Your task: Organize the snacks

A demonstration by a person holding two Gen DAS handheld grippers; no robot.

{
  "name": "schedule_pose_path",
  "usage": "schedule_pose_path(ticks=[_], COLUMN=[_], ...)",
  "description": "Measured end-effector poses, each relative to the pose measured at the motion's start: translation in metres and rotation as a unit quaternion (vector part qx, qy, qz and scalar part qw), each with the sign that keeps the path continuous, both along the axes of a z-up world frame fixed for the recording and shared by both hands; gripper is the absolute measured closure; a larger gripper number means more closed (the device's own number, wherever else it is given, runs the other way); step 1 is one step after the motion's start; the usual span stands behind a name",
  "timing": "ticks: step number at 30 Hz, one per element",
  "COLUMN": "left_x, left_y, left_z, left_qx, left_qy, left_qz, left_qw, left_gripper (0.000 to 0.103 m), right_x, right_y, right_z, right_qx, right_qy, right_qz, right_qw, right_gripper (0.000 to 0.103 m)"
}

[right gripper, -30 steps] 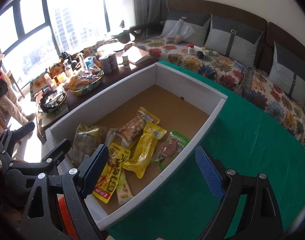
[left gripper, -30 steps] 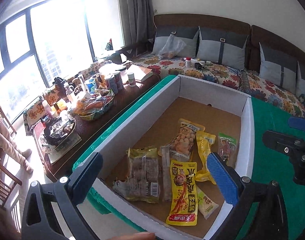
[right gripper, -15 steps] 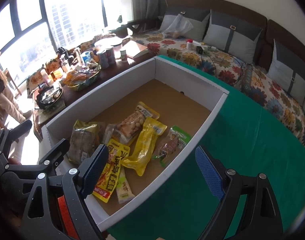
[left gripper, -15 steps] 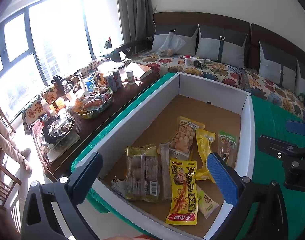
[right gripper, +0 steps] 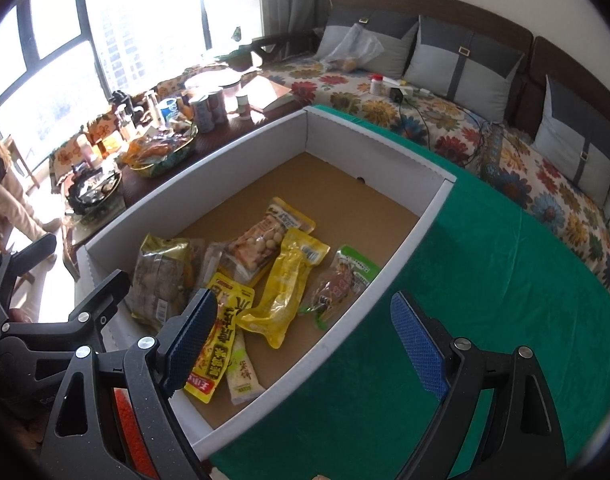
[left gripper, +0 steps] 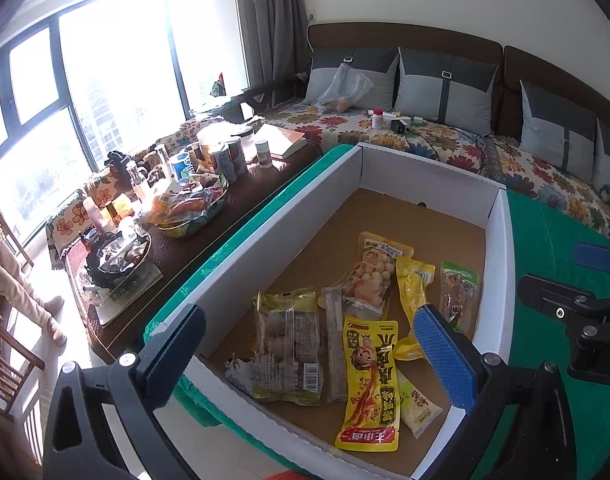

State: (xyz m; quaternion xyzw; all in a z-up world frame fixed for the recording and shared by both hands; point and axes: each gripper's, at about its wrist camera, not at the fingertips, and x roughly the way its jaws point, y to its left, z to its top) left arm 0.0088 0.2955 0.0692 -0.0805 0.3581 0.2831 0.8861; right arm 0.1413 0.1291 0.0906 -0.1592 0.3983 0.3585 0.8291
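A white cardboard box [left gripper: 273,216] [right gripper: 389,280] with a brown floor sits on a green cloth. Several snack packets lie in its near half: a long yellow cartoon packet [left gripper: 369,376] [right gripper: 215,344], a dark crinkled bag [left gripper: 287,344] [right gripper: 161,276], a packet of round balls [left gripper: 371,276] [right gripper: 261,246], a yellow pouch [left gripper: 411,292] [right gripper: 289,288], a green-topped packet [left gripper: 457,292] [right gripper: 341,284] and a small pale sachet [left gripper: 417,404] [right gripper: 243,376]. My left gripper [left gripper: 309,356] is open and empty above the box's near end. My right gripper [right gripper: 305,344] is open and empty above the box's right wall.
Green cloth [right gripper: 485,280] covers the table to the right of the box. A dark side table [left gripper: 177,236] crowded with bottles, cans and a snack basket runs along the left. A floral sofa [left gripper: 445,140] with grey cushions stands behind. A person's legs [left gripper: 9,288] are at far left.
Both grippers have drifted slightly; the view of the box has shifted a little. Both stay open and the packets have not moved.
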Motion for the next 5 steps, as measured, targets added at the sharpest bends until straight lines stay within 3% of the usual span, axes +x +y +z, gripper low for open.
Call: schedule_pose_path(ticks=[5], left_x=[-0.0009], left_y=[0.0041], left_z=[-0.0026], left_qx=[-0.018], left_qy=[0.002], left_qz=[0.004], left_qw=[0.9998], left_gripper=[0.000], right_x=[0.0013], right_y=[-0.0001], right_z=[-0.0029], right_qx=[-0.001], right_qy=[0.002], right_qz=[0.002], right_qw=[1.000], right_gripper=[0.012])
